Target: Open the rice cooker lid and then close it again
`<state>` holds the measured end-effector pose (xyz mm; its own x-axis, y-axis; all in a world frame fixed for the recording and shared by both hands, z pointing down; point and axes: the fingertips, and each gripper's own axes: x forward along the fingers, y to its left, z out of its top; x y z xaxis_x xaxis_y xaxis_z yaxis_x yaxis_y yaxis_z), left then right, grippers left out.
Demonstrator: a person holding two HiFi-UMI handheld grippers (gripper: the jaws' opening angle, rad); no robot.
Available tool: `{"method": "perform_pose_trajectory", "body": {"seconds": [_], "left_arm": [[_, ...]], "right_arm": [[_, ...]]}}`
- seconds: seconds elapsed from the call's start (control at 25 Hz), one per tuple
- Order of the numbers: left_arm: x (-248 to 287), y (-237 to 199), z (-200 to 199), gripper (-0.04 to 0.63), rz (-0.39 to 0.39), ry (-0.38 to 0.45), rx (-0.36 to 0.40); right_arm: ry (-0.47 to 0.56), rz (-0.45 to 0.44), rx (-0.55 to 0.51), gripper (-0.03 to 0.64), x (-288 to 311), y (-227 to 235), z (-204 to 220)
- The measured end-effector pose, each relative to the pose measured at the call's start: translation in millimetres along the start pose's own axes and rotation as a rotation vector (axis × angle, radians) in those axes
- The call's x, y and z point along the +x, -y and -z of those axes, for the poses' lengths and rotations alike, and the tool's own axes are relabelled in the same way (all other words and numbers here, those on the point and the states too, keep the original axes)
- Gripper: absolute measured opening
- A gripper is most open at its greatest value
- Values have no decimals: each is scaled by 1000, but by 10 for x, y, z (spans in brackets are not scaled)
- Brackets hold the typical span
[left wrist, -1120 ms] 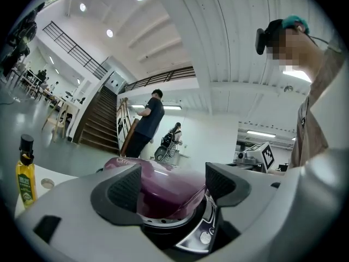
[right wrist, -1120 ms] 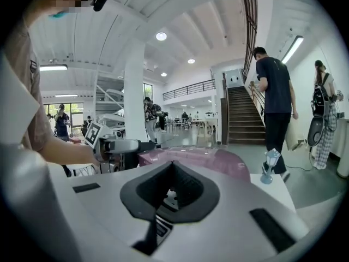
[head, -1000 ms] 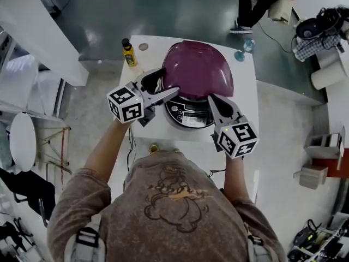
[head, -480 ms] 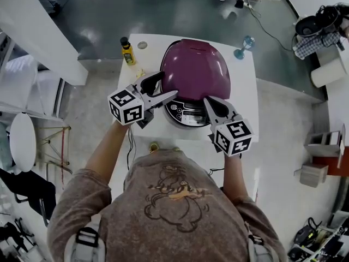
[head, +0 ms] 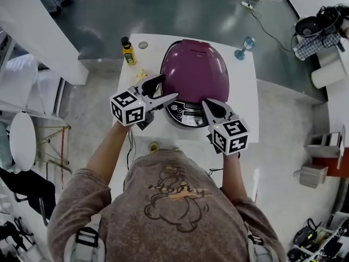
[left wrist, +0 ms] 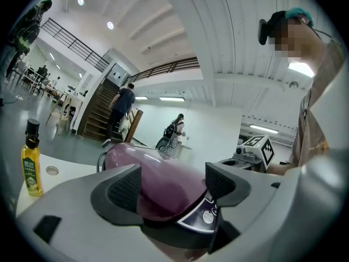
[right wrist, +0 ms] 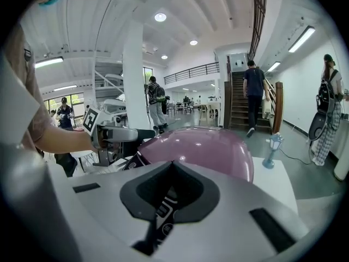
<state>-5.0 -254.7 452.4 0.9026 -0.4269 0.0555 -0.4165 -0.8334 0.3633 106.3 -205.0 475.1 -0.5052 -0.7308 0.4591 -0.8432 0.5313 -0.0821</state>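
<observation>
The rice cooker (head: 191, 86) stands in the middle of a white table (head: 244, 100), its purple lid (head: 194, 70) lying down over the body. Below the lid's front rim is the dark control panel (head: 187, 114). My left gripper (head: 161, 90) is open at the cooker's left front, and the lid (left wrist: 163, 173) shows between its pads (left wrist: 124, 188). My right gripper (head: 209, 106) is shut with nothing in it. Its tip hangs over the panel's right end, just in front of the lid (right wrist: 204, 146). Whether it touches the panel is unclear.
A yellow bottle (head: 128, 53) with a black cap stands at the table's far left corner, beside a small round disc (head: 142, 46). A blue lamp-shaped ornament (head: 241, 50) stands at the far right. White furniture (head: 43, 31) lies to the left. People walk behind.
Both grippers drifted slightly: the right one up and left toward the panel, the left one a little right. The lid's front rim sits slightly lower. A person at the top left the view.
</observation>
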Motion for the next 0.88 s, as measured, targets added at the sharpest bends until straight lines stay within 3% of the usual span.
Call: {"method": "perform_pose_trajectory", "body": {"seconds": [0.88], "left_arm": [[5, -28, 91, 367, -7, -23, -4]], "right_arm": [[-132, -29, 80, 1, 79, 2, 133]]}}
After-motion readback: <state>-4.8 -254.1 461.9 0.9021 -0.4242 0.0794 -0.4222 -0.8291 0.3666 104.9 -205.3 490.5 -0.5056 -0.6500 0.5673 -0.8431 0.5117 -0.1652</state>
